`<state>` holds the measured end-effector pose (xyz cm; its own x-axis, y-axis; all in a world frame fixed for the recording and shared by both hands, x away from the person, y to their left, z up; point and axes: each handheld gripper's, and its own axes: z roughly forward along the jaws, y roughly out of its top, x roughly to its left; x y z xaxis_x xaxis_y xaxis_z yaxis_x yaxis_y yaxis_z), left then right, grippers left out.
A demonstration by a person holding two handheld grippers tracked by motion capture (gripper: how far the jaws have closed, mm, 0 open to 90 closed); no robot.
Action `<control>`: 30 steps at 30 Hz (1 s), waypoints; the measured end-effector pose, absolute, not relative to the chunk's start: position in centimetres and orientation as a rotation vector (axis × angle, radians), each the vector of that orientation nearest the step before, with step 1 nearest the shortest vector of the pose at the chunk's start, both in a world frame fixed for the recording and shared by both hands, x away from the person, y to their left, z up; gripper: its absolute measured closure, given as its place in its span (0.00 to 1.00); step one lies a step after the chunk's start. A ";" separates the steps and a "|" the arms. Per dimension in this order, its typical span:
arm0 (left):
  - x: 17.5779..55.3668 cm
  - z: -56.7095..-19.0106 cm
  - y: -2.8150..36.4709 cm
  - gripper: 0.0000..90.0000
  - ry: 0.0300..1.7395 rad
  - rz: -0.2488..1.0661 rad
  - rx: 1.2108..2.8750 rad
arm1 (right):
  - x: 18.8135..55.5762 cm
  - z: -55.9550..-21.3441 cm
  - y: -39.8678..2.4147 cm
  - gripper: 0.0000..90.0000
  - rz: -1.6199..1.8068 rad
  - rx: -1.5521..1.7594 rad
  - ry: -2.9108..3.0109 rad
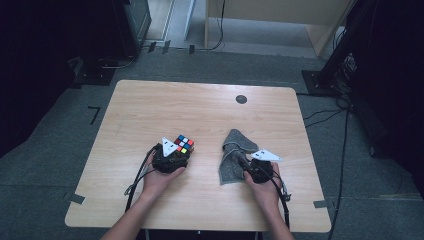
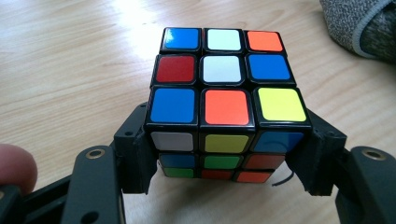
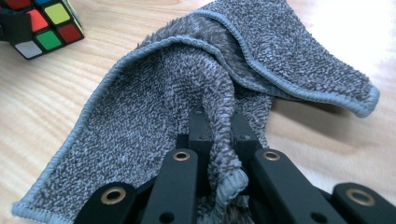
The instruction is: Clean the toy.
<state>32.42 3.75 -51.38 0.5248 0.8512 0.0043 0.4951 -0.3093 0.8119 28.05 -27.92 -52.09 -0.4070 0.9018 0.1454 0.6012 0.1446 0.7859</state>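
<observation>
A scrambled colour cube (image 1: 184,143) (image 2: 224,98) rests on the wooden table (image 1: 200,107), left of centre. My left gripper (image 1: 172,156) (image 2: 224,163) is shut on the cube, its black jaws pressing on the cube's two lower sides. A grey cloth (image 1: 233,155) (image 3: 196,107) lies crumpled right of centre. My right gripper (image 1: 250,167) (image 3: 219,135) is shut on the cloth, a fold of it pinched between the two black jaws and bunched up over them. The cube (image 3: 39,25) shows at the upper left corner of the right gripper view.
A dark round spot (image 1: 241,99) marks the table's far side. Cables (image 1: 137,175) trail from both grippers towards the near edge. Dark stands and wires (image 1: 340,70) sit on the floor beyond the table's right side. The cloth's edge (image 2: 362,25) lies just right of the cube.
</observation>
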 end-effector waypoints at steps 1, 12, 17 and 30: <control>32.7 -51.4 3.7 0.37 1.104 0.555 1.957 | 28.4 -52.1 -27.6 0.93 1.135 1.427 2.062; 31.7 -49.7 5.8 0.04 1.082 0.518 1.877 | 28.1 -49.7 -28.9 0.26 1.289 1.422 2.029; 30.5 -48.4 7.8 0.02 1.084 0.484 1.827 | 27.0 -47.5 -29.5 0.02 1.325 1.324 2.074; 27.0 -46.9 14.0 0.00 1.125 0.522 1.790 | 23.8 -45.5 -33.2 0.00 1.285 1.352 1.983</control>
<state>27.00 14.00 -46.86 0.4908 0.8636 -0.1153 0.4699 -0.1510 0.8697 23.76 -33.17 -45.48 -0.4413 0.8844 0.1522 0.4999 0.1015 0.8601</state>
